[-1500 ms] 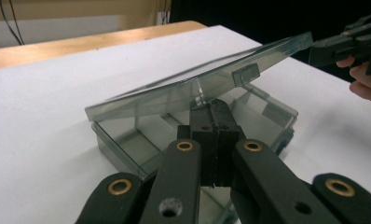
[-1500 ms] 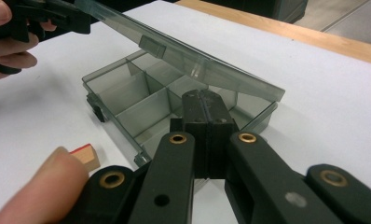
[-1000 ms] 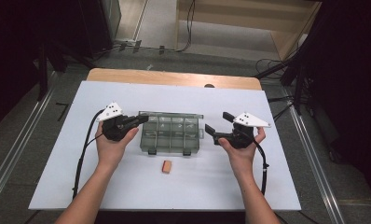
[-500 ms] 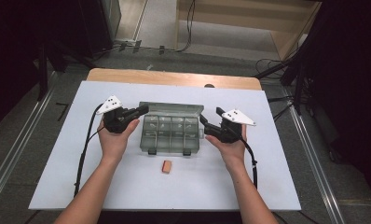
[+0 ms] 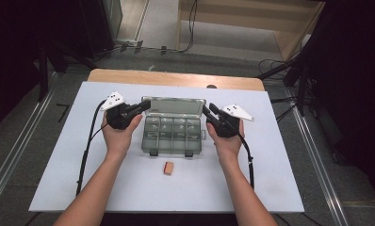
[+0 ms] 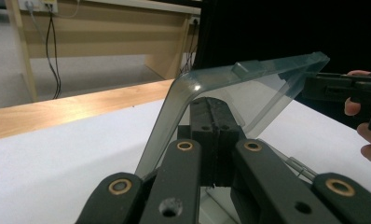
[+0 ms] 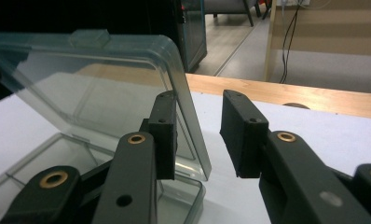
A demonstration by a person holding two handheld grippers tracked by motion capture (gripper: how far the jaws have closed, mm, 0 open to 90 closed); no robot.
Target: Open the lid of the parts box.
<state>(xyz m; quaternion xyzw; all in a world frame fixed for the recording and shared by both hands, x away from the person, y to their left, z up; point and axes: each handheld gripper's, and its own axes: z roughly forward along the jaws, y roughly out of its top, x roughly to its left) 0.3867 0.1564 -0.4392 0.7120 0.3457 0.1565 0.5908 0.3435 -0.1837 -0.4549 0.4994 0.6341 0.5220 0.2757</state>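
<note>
Organizer box (image 5: 173,133) sits mid-table (image 5: 270,179), long axis left-right, clear lid (image 5: 174,105) raised near upright on the far hinge edge. Left tongs (image 5: 141,106) are clenched at the lid's left corner; whether they pinch it I cannot tell. Right tongs (image 5: 208,109) are released, straddling the right edge (image 7: 193,121). Open room behind the lid; small orange block (image 5: 168,168) lies near, in front.

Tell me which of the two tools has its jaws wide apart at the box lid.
The right tool: its jaws stand open astride the side edge of the lid. The left tool has its jaws pressed together behind the lid's other end.
</note>
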